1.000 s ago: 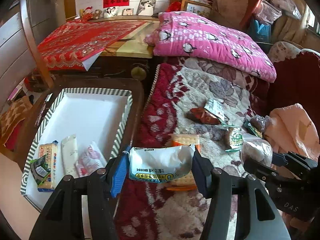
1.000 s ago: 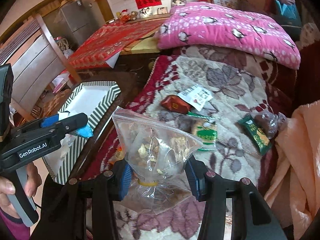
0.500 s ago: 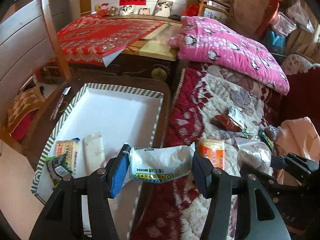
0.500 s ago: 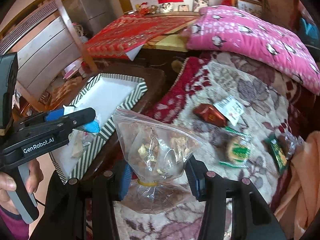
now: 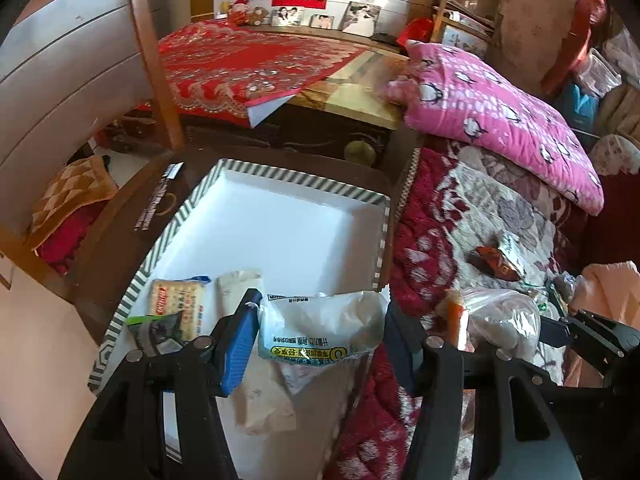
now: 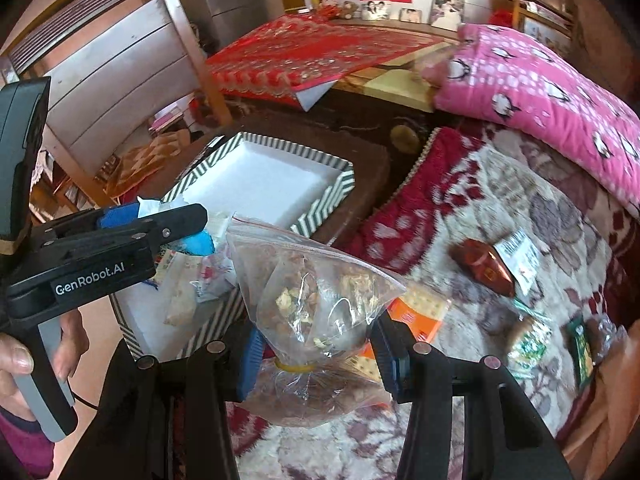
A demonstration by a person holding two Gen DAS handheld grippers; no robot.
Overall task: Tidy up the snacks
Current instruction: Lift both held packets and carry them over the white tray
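Orange cracker pack behind right gripper's clear bag

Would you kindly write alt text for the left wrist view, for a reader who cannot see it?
The left tool grips a white snack packet above the near end of a striped-rim white tray, which already holds a cracker pack and other wrapped snacks. More snacks lie on a floral blanket at right.

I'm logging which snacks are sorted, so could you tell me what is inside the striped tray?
In the striped tray lie a cracker packet, a pale packet and a dark green wrapper; the left gripper and its white bag hide the near end.
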